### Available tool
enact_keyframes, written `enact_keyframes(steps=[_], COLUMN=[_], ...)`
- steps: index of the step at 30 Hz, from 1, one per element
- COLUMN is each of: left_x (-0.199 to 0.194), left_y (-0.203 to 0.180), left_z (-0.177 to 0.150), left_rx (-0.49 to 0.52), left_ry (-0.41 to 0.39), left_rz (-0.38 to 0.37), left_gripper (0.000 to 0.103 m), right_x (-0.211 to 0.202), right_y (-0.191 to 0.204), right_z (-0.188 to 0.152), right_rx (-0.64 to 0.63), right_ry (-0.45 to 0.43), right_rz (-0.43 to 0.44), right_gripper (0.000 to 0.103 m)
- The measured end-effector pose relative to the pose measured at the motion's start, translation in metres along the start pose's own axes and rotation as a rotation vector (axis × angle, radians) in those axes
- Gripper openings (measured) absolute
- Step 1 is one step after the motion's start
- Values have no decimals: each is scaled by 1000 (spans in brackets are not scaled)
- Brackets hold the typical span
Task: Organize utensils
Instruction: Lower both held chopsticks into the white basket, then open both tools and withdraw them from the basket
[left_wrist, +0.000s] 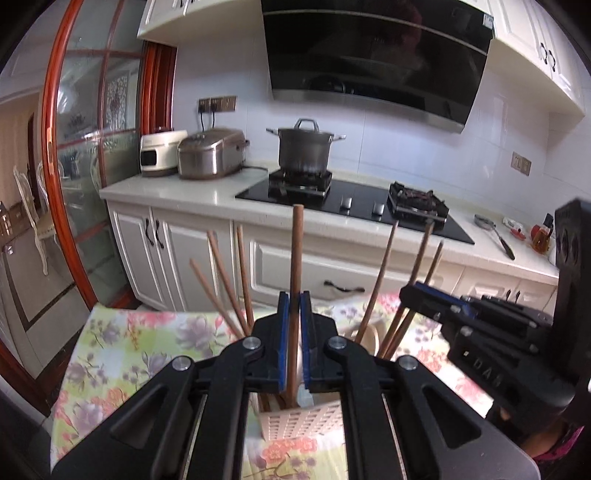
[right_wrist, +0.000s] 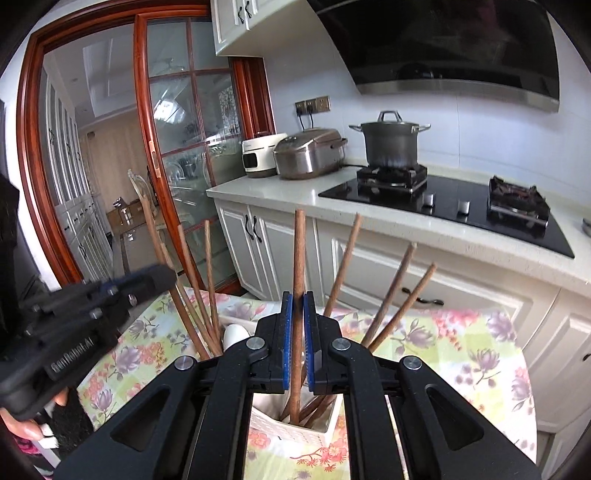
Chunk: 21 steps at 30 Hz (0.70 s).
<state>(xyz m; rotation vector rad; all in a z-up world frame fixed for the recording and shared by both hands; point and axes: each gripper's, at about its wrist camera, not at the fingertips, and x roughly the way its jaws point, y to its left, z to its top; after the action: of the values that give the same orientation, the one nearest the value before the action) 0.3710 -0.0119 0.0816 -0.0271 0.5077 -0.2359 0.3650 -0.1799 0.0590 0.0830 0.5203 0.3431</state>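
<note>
A white perforated utensil holder (left_wrist: 291, 421) stands on a floral-cloth table (left_wrist: 122, 343) and holds several brown wooden chopsticks. My left gripper (left_wrist: 294, 299) is shut on one upright chopstick (left_wrist: 295, 258) whose lower end is in the holder. My right gripper (right_wrist: 298, 299) is shut on another upright chopstick (right_wrist: 298, 258) that reaches into the holder (right_wrist: 295, 421). Each gripper shows in the other's view: the right one (left_wrist: 424, 291) at the right, the left one (right_wrist: 159, 277) at the left.
A white cup (right_wrist: 234, 334) sits behind the holder. Beyond the table are white cabinets (left_wrist: 207, 258), a counter with a hob (left_wrist: 354, 206), a steel pot (left_wrist: 304, 147) and two cookers (left_wrist: 210, 151). A red-framed glass door (left_wrist: 92, 147) is at the left.
</note>
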Motion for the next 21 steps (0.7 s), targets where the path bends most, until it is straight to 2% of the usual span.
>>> enact_keyframes(steps=[2, 4, 5, 6, 8, 10, 11, 12, 13, 15, 16, 19, 21], left_x=[4, 4, 3, 1, -6, -19, -29, -40, -50, -70, -82, -111, -129], left_y=[4, 10, 13, 16, 17, 19, 21, 21, 20, 18, 16, 11, 9], left_z=[-8, -13, -15, -15, -14, -11, -9, -6, -5, -3, -3, -7, -15], left_rx=[-10, -24, -29, -33, -32, -31, -33, -32, -27, -5, 9, 35, 41], left_ry=[8, 9, 6, 2, -11, -43, -69, -101, -127, -177, -207, -252, -256], left_rz=[2, 9, 14, 19, 29, 46, 54, 62, 71, 83, 83, 80, 67], left_gripper=[11, 22, 29, 34, 41, 57, 71, 79, 82, 96, 98, 98, 98], right_x=[3, 5, 5, 2, -4, -13, -20, -26, -34, -51, -62, -91, -112], right_y=[-4, -8, -10, -12, -14, -13, -11, -10, -8, -3, 1, 11, 19], right_z=[-4, -6, -7, -7, -6, -1, 2, 4, 6, 8, 8, 1, -10], right_rx=[11, 21, 29, 37, 35, 28, 22, 15, 4, -17, -27, -52, -63], right_ry=[10, 19, 21, 16, 5, -15, -28, -41, -56, -92, -114, -165, -207], right_rz=[-11, -9, -6, -5, -13, -21, -25, -31, -38, -55, -62, -67, -75], right_gripper=[15, 25, 40, 47, 47, 47, 47, 47, 47, 51, 52, 58, 68])
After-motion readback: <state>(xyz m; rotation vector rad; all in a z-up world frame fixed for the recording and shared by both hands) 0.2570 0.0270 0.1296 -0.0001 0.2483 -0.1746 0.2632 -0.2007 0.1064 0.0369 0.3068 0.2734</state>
